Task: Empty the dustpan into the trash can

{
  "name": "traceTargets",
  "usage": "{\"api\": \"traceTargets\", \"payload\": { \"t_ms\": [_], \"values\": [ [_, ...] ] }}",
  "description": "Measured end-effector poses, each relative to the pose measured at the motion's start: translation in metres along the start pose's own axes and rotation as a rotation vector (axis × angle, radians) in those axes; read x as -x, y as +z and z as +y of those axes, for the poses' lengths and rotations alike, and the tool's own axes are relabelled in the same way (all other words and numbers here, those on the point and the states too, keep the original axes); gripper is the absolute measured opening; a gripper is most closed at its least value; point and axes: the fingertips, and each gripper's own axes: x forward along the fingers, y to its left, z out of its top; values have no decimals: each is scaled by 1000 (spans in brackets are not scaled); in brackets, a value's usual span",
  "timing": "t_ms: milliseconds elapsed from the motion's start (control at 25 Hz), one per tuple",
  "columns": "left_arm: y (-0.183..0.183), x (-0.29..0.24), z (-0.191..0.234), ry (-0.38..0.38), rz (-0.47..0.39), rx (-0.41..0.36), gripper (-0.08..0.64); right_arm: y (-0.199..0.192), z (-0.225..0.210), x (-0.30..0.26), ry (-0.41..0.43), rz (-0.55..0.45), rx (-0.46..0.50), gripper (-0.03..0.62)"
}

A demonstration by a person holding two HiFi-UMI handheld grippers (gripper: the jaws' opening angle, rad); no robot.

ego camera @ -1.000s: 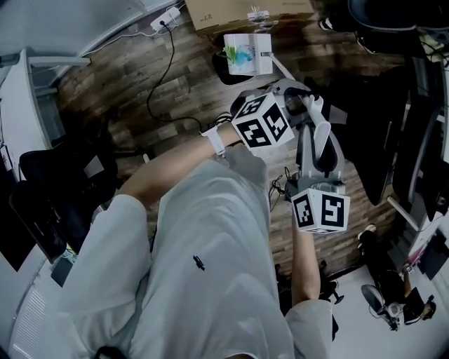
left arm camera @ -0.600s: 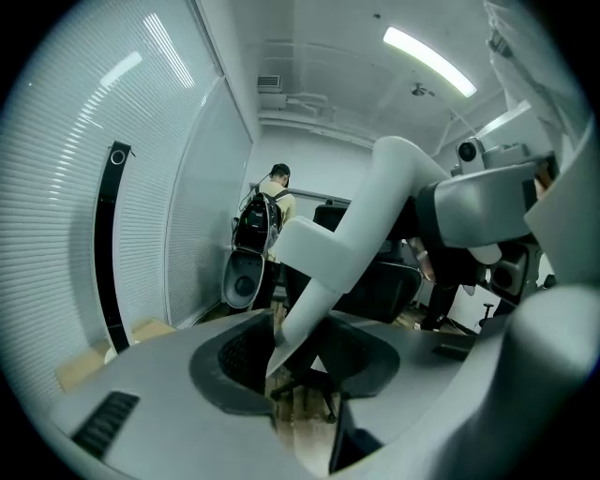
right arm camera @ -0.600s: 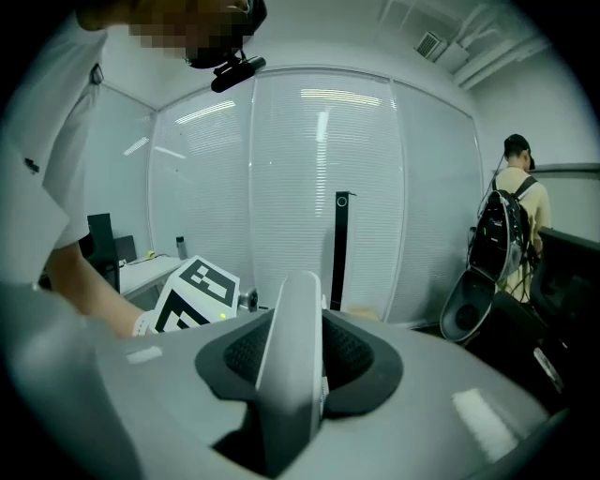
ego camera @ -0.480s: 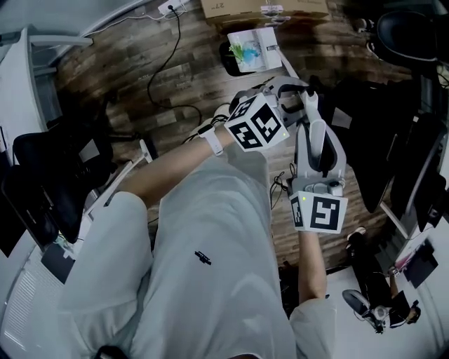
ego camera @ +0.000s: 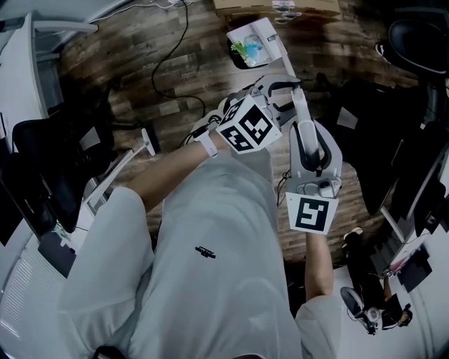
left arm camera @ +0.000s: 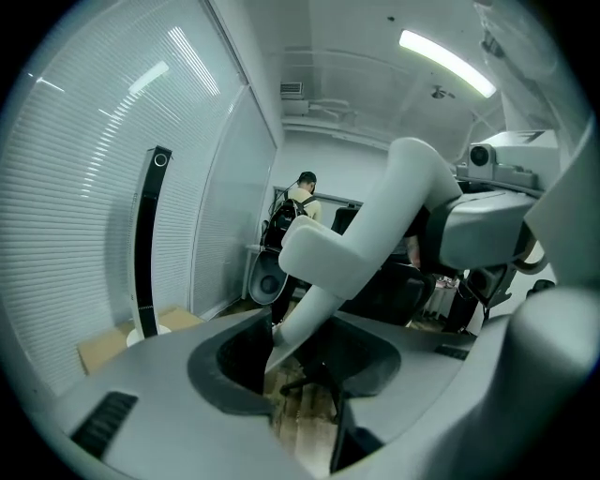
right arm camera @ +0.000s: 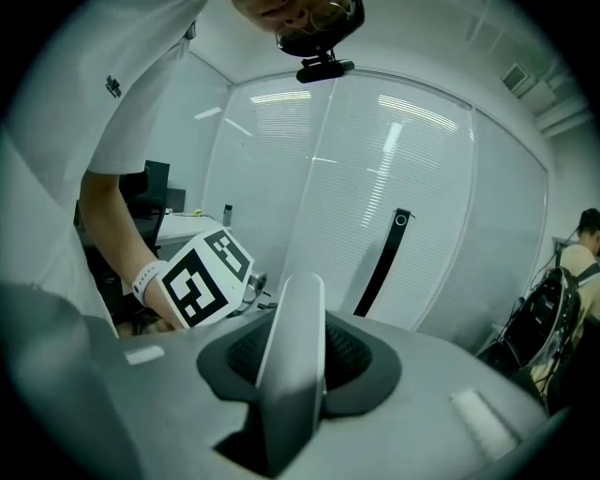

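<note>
A white dustpan handle (ego camera: 297, 105) runs between my two grippers above the wooden floor. My right gripper (ego camera: 306, 132) is shut on it, and the handle (right arm camera: 292, 347) stands upright between its pads; these jaws have just been closing. My left gripper (ego camera: 278, 88) reaches in from the left. Its jaws have just been opening and stand wide, with the handle's thin end (left arm camera: 281, 345) against the left pad and floor showing beside it. The trash can (ego camera: 252, 41), white-lined with coloured rubbish inside, stands farther ahead. The pan itself I cannot make out.
Black office chairs stand at the right (ego camera: 414, 35) and at the left (ego camera: 42, 175). A cardboard box (ego camera: 280, 5) lies beyond the can and a black cable (ego camera: 167, 66) crosses the floor. A tall black pillar stands by the blinds (left arm camera: 148, 244). A person stands far off (left arm camera: 302, 195).
Both grippers with the handle have moved up the head view and a little left, toward the trash can. Both marker cubes have rolled. The trash can has slid toward the top edge.
</note>
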Motion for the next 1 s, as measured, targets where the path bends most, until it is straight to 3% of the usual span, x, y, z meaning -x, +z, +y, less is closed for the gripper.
{"api": "traceTargets", "payload": {
  "t_ms": [400,1000],
  "values": [
    [7,6,13,64,-18,-4,144,-1,4,-7,67,39,116,118],
    [9,11,21,119,-31,7,144,3,8,-12,131,7,283,117]
  ]
}}
